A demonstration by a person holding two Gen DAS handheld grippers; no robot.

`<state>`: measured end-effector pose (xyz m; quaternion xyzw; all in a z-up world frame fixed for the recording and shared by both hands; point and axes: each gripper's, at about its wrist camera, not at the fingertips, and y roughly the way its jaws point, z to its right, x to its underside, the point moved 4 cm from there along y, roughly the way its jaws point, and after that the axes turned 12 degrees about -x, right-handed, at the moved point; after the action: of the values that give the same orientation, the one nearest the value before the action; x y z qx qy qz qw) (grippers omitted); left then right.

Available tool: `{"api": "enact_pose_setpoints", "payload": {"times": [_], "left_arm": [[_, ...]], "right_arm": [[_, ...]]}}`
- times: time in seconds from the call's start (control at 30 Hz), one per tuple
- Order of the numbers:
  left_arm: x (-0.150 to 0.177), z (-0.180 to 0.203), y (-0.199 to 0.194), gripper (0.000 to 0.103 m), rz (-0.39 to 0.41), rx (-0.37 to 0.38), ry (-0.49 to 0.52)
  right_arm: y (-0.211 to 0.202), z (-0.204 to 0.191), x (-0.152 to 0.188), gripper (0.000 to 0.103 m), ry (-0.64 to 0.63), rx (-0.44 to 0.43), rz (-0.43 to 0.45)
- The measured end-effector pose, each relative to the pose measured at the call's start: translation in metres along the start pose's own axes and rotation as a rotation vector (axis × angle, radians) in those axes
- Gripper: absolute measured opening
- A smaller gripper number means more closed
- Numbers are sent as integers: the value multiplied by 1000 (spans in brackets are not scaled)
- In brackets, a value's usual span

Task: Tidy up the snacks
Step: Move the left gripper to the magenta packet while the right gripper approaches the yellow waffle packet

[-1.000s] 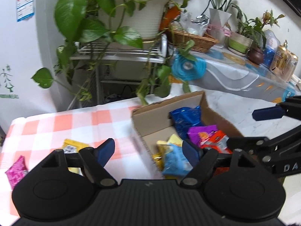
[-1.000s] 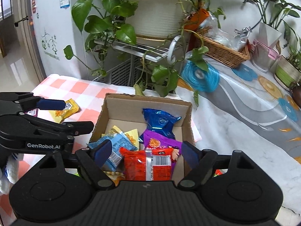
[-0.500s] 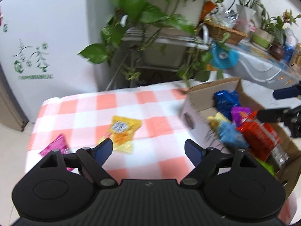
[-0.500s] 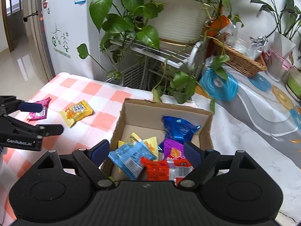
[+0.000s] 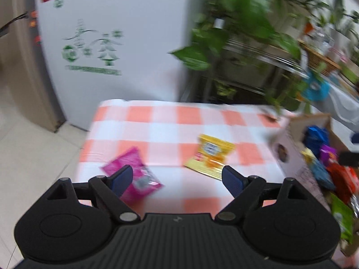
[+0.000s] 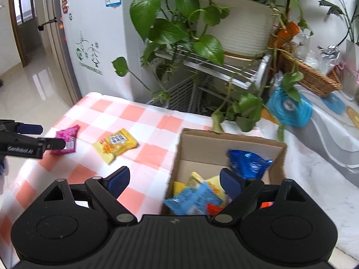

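Left gripper [image 5: 177, 176], jaws opening and holding nothing, is reaching over the checked tablecloth [image 5: 161, 132] toward the pink packet [image 5: 134, 177], which next needs pinching and carrying to the cardboard box [image 6: 231, 143].

A worktop [image 6: 143, 121] covered in an orange-and-white checked cloth carried a pink foil snack packet [image 6: 67, 140] near its left edge, with a flat yellow snack packet [image 6: 115, 142] lying apart to its right. An open brown cardboard box [image 6: 226, 141] stood further right on the cloth, beside a white marbled surface [image 6: 314, 179].
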<state>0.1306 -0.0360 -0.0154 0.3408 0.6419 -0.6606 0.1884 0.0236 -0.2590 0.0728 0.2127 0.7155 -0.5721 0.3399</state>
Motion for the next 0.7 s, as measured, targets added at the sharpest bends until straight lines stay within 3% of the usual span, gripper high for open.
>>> {"api": "enact_pose_setpoints", "payload": {"times": [0.33,0.7], "left_arm": [[-4,-36,32,86,-42,-92,-94],[8,-29,71,86,-88,-125,-41]], "right_arm": [[22,-26,-12,93,41,-80,3],[51,-44,-19,94,150,-142,-22]]}}
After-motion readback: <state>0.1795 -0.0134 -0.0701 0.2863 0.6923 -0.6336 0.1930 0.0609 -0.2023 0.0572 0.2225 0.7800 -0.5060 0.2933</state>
